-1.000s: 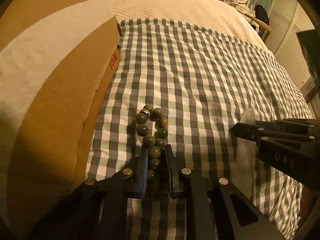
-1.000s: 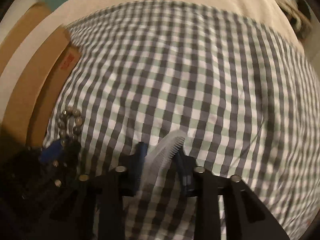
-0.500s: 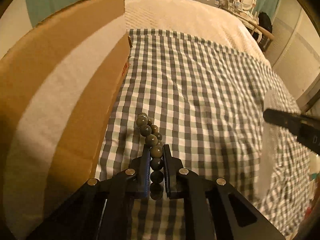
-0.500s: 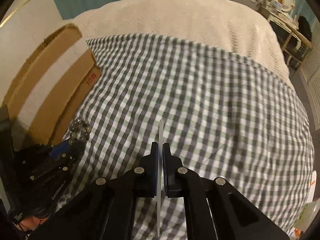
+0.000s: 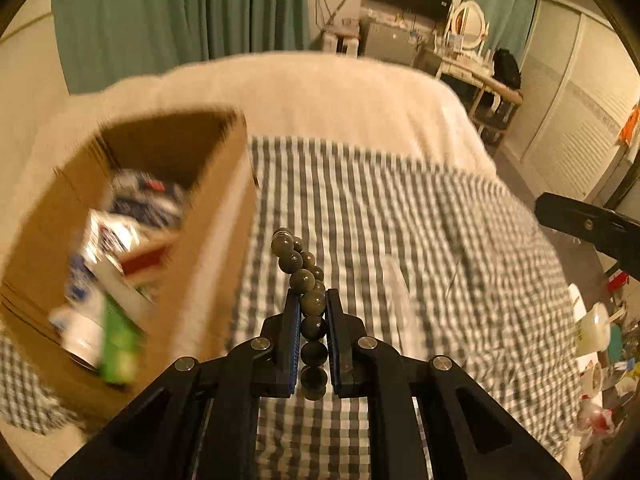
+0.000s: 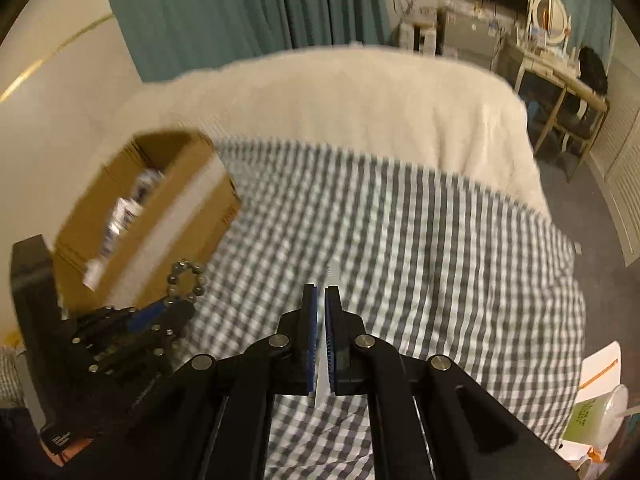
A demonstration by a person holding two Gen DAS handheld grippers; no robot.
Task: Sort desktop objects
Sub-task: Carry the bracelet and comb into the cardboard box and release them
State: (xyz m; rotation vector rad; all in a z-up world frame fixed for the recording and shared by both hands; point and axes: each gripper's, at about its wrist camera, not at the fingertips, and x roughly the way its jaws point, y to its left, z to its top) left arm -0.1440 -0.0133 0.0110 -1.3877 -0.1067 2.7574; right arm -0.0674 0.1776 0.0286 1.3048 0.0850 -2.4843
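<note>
My left gripper (image 5: 313, 300) is shut on a bracelet of dark olive beads (image 5: 299, 266), which juts out past the fingertips above the checked cloth (image 5: 400, 240). In the right wrist view that bracelet (image 6: 186, 280) shows as a ring at the left gripper (image 6: 172, 306). My right gripper (image 6: 320, 292) is shut on a thin clear plastic comb (image 6: 323, 372), held edge-on between the pads, its tip poking out at the front. The right gripper's body (image 5: 588, 228) shows at the right edge of the left wrist view. An open cardboard box (image 5: 208, 216) stands to the left.
The box (image 6: 188, 196) holds several packets and a green carton (image 5: 120, 344). The checked cloth lies on a bed with a cream cover (image 5: 320, 92). Teal curtains (image 5: 180, 12), a dresser with an oval mirror (image 5: 470, 28) and clutter at the lower right (image 5: 600, 344) surround it.
Both grippers closed on their objects and rose off the cloth, bracelet in the left and comb in the right. The box's inside has come into view.
</note>
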